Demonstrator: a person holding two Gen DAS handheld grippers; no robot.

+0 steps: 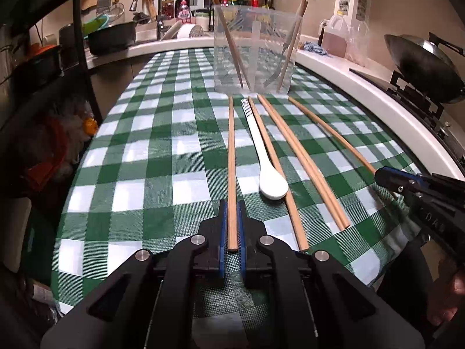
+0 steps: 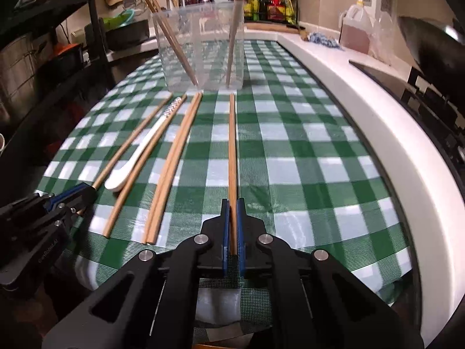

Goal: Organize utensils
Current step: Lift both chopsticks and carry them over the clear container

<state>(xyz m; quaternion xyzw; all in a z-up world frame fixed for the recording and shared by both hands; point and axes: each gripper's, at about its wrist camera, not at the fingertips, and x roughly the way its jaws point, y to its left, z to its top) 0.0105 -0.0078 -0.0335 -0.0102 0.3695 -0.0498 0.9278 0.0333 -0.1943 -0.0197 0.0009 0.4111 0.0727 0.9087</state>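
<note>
Several wooden chopsticks and a white spoon (image 1: 268, 157) lie in a row on the green checked tablecloth (image 1: 162, 157). My left gripper (image 1: 232, 206) is shut on the near end of the leftmost chopstick (image 1: 231, 157). My right gripper (image 2: 232, 206) is shut on the near end of the rightmost chopstick (image 2: 232, 145). A chopstick pair (image 1: 302, 163) and a single chopstick (image 1: 287, 203) lie between them. A clear plastic container (image 1: 255, 49) stands beyond the row and holds chopsticks and a fork. The container (image 2: 202, 49) also shows in the right wrist view, as does the spoon (image 2: 139, 154).
A white counter edge (image 1: 386, 101) curves along the right, with a wok (image 1: 424, 64) on a stove and an oil jug (image 1: 334, 37) beyond. A sink with a faucet (image 1: 151, 5) and a black pan lies at the back left. A dark shelf rack (image 1: 78, 29) stands at left.
</note>
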